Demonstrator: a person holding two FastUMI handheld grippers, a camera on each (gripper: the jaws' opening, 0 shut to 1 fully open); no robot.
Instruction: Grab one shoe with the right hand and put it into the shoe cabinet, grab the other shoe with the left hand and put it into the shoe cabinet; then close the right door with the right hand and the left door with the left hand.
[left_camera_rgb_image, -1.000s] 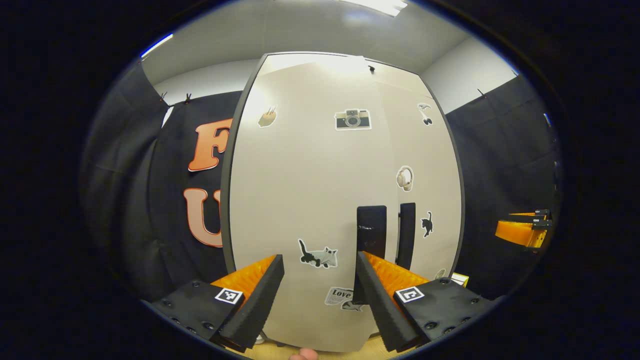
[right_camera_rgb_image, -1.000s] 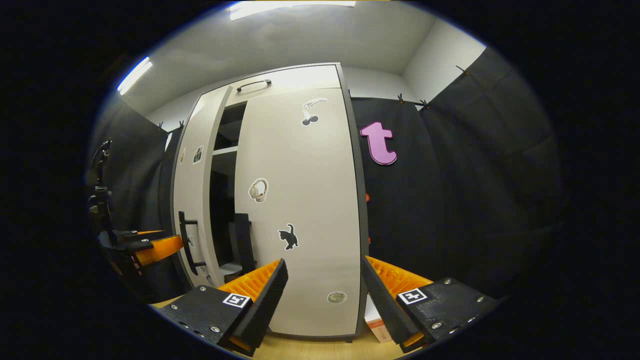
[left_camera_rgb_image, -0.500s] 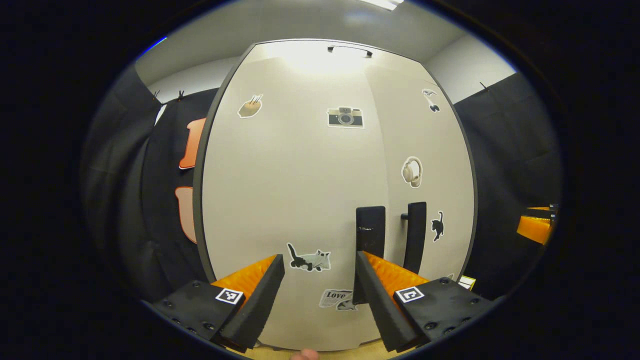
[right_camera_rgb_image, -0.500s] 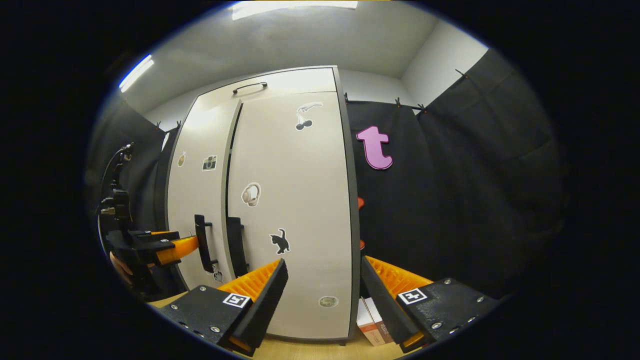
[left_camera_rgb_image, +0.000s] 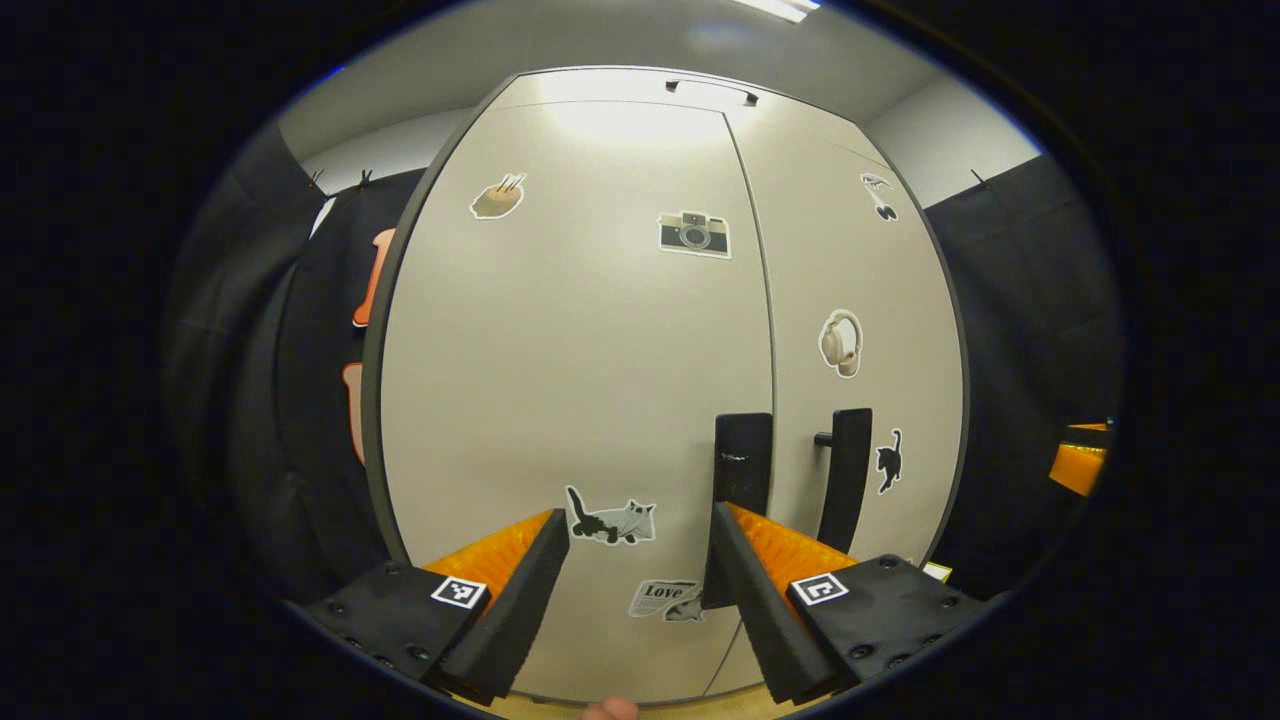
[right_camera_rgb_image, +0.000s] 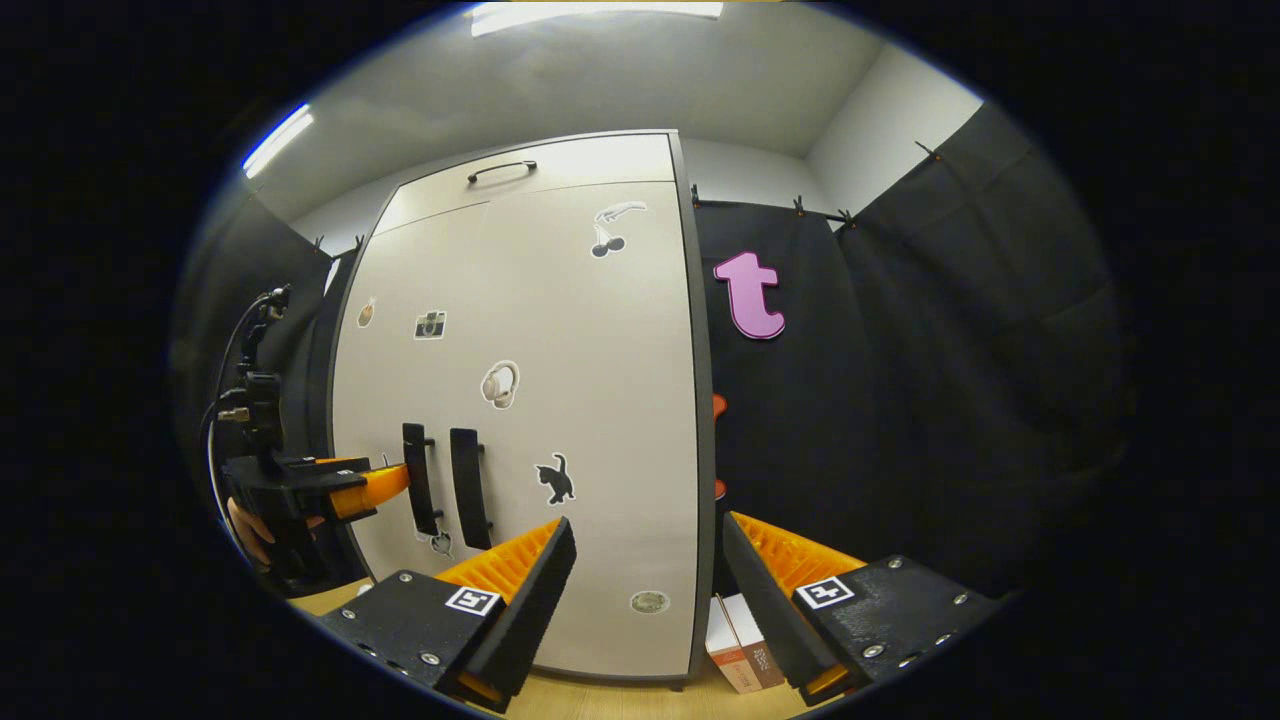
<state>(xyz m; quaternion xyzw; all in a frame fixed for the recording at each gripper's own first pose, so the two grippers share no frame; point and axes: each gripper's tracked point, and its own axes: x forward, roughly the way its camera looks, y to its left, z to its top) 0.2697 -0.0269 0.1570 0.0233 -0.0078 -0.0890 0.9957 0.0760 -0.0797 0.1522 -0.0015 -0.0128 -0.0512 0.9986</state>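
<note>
The left door (left_camera_rgb_image: 570, 380) has swung shut since a second ago, closing the dark gap beside the right door (right_camera_rgb_image: 590, 420). Nearest, the left claw (left_camera_rgb_image: 640, 575) stands wide and empty, one finger just at the left door's handle (left_camera_rgb_image: 742, 460); whether it touches I cannot tell. The right claw (right_camera_rgb_image: 645, 580) is wide, holding nothing. The shoes are hidden inside the shoe cabinet (right_camera_rgb_image: 520, 190). The final step looks done; next, withdraw.

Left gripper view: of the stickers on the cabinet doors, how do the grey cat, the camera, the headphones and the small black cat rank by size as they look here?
1. Grey cat sticker
2. Camera sticker and headphones sticker, about alike
3. Black cat sticker
Fisheye bending makes this unsure.
</note>
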